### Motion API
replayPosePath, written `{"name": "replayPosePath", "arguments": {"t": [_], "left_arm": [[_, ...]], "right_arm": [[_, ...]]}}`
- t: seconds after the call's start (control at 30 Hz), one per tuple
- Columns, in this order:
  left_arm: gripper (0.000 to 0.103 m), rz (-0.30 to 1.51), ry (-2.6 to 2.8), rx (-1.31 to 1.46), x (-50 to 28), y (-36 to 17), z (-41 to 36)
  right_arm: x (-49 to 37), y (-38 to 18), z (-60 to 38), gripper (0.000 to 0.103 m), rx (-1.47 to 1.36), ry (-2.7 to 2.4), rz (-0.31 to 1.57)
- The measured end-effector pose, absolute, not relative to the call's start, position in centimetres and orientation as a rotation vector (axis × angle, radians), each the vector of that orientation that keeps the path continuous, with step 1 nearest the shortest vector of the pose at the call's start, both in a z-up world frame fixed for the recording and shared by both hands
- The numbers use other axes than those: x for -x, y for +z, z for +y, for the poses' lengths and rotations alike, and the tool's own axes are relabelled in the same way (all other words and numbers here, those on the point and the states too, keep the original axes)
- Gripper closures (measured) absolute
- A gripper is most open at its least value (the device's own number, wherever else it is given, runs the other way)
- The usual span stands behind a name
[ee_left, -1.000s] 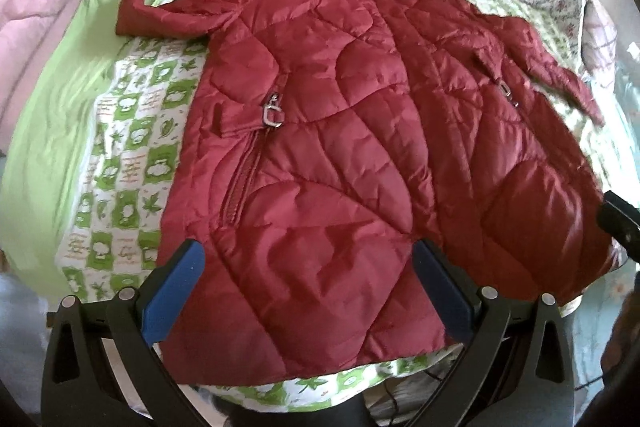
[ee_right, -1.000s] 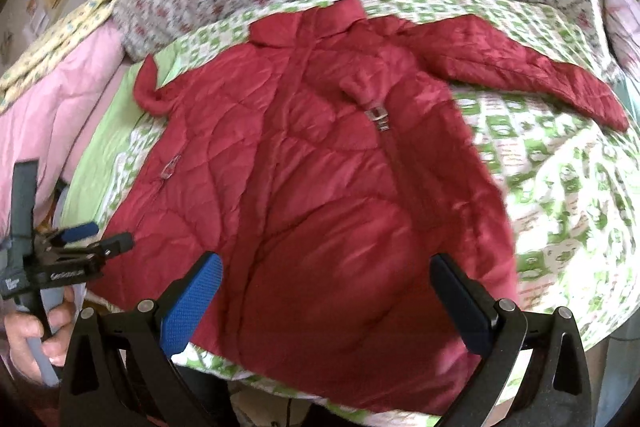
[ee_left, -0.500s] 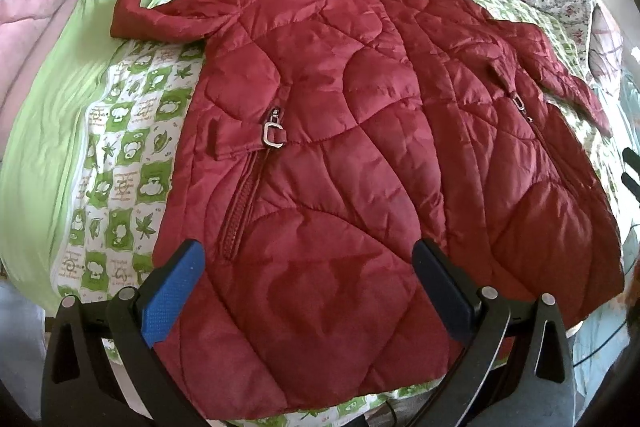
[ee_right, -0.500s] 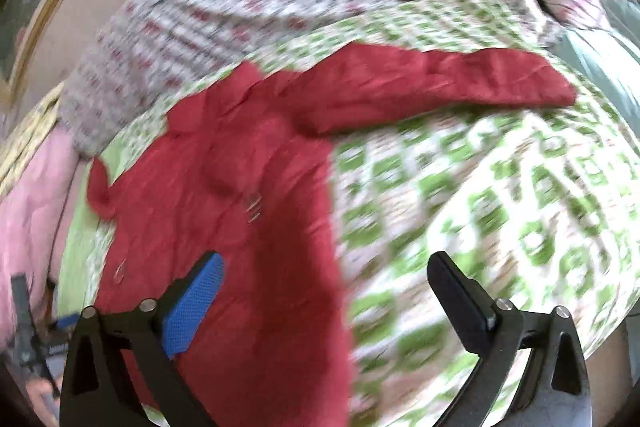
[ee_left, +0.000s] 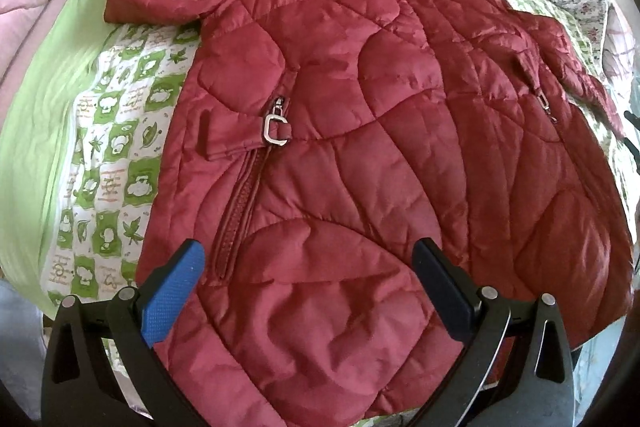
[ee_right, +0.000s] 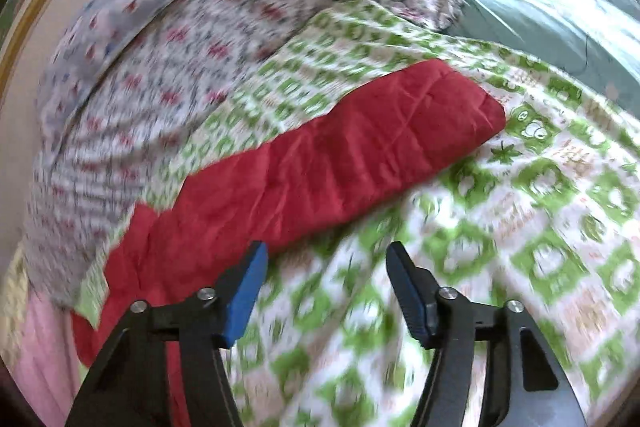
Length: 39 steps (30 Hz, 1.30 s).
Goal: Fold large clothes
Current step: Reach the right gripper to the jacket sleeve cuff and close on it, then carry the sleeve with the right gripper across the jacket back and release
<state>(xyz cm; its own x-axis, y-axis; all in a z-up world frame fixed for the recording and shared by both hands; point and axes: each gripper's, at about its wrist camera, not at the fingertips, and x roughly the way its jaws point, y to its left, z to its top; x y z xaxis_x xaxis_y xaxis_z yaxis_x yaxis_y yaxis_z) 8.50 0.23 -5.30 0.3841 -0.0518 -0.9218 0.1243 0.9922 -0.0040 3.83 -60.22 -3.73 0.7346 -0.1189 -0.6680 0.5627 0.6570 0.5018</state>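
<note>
Moved: right gripper (ee_right: 326, 285) swung from over the jacket body toward its sleeve (ee_right: 340, 155).
Right fingers: closing, nothing between them.
Left gripper (ee_left: 308, 279): over the red jacket (ee_left: 360, 147) hem, fingers wide apart, empty.
Jacket: flat on the green checkered quilt (ee_left: 104, 155).

The right gripper (ee_right: 326, 291) has swung off the jacket's body to its outstretched sleeve (ee_right: 340, 155) at frame centre, its jaws closing on nothing.

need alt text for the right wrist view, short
A red jacket sleeve lies stretched across a green-and-white patterned bedspread, blurred by motion. The right gripper is closing with nothing between its fingers, just below the sleeve. Floral bedding is heaped behind.
</note>
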Motion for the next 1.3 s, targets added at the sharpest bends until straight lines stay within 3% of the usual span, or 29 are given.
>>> {"name": "replayPosePath", "arguments": {"t": [0.1,0.4,0.43,0.5,0.67,1.03,1.3], "left_arm": [[0.0,1.205,-0.106,-0.077,-8.9,-5.9,0.1],[0.0,1.238,-0.107,-0.07,-10.1,-6.8,-0.4],[0.0,1.239,-0.106,-0.072,-10.2,-6.8,-0.5],[0.0,1.235,-0.104,-0.07,-10.3,-6.8,-0.5],[0.0,1.228,-0.12,-0.053,-10.7,-6.7,-0.6],[0.0,1.214,-0.132,0.015,-11.6,-6.2,0.6],[0.0,1.191,-0.133,0.079,-12.1,-5.5,2.9]], "right_arm": [[-4.9,-5.3,-62.6,0.054,-0.816,-0.467,0.646],[-7.0,-8.3,-66.4,0.056,-0.942,-0.489,0.603],[-7.1,-8.2,-66.7,0.059,-0.941,-0.494,0.59],[-7.6,-7.7,-67.0,0.079,-0.91,-0.516,0.582],[-9.0,-5.5,-65.4,0.091,-0.779,-0.501,0.573],[-12.7,2.1,-54.3,0.093,-0.519,-0.207,0.503],[-17.3,2.9,-43.0,0.093,-0.479,0.069,0.577]]}}
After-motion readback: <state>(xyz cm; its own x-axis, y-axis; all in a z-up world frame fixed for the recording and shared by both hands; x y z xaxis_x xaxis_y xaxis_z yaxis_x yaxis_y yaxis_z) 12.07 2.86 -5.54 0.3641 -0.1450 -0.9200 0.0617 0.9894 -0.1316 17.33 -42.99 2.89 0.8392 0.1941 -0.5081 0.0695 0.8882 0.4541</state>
